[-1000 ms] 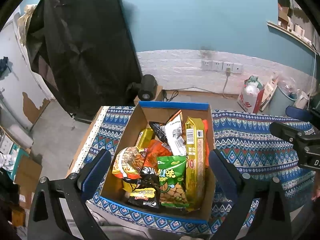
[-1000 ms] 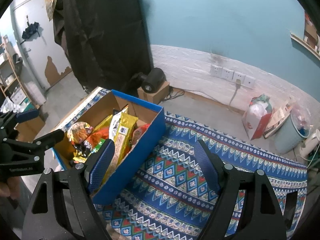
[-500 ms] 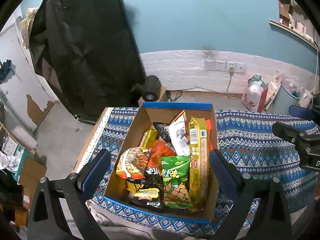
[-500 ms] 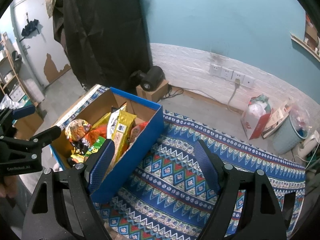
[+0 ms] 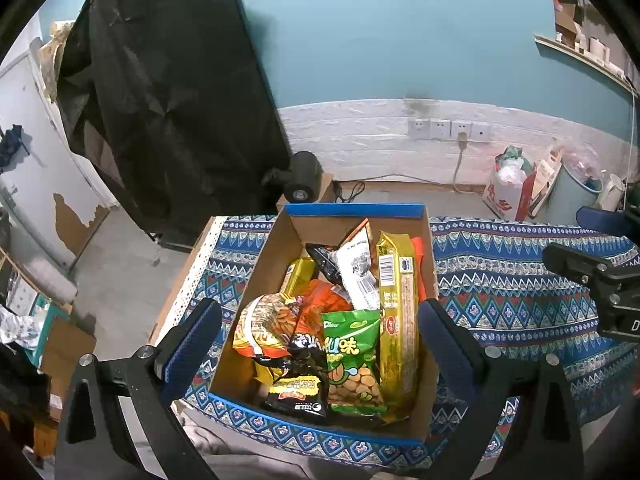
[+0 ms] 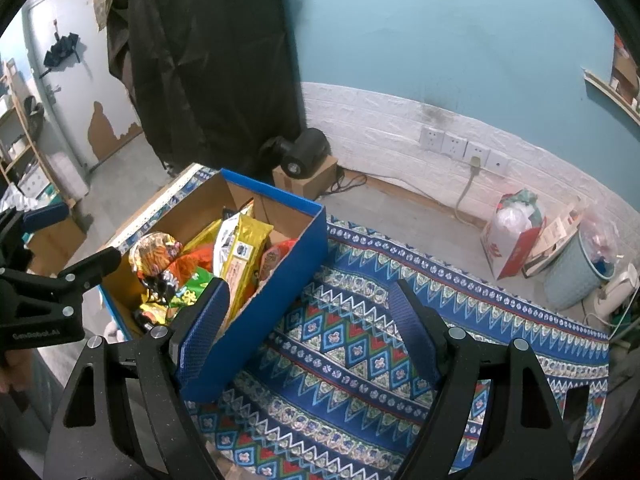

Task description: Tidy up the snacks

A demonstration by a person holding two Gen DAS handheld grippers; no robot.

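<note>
We hold our left gripper (image 5: 316,344) spread wide and empty over the blue-walled cardboard box (image 5: 352,210) crammed with snack packets (image 5: 352,356); our right gripper (image 6: 308,328), equally wide and empty, hangs over the blue zigzag-patterned cloth (image 6: 360,344), the box's blue wall beside its left finger

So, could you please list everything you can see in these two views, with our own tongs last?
box: one, blue outside, cardboard inside, on the cloth, open.
snack packets: several, inside the box; a green bag, a long gold pack, an orange bag, a black pack, a white pack.
patterned cloth: one, blue, under the box.
wall sockets: a row, white, on the wall.
red and white bag: one, on the floor.
bin: one, pale blue, beside that bag.
left tongs: open, above the box.
right tongs: open, over the cloth.
</note>
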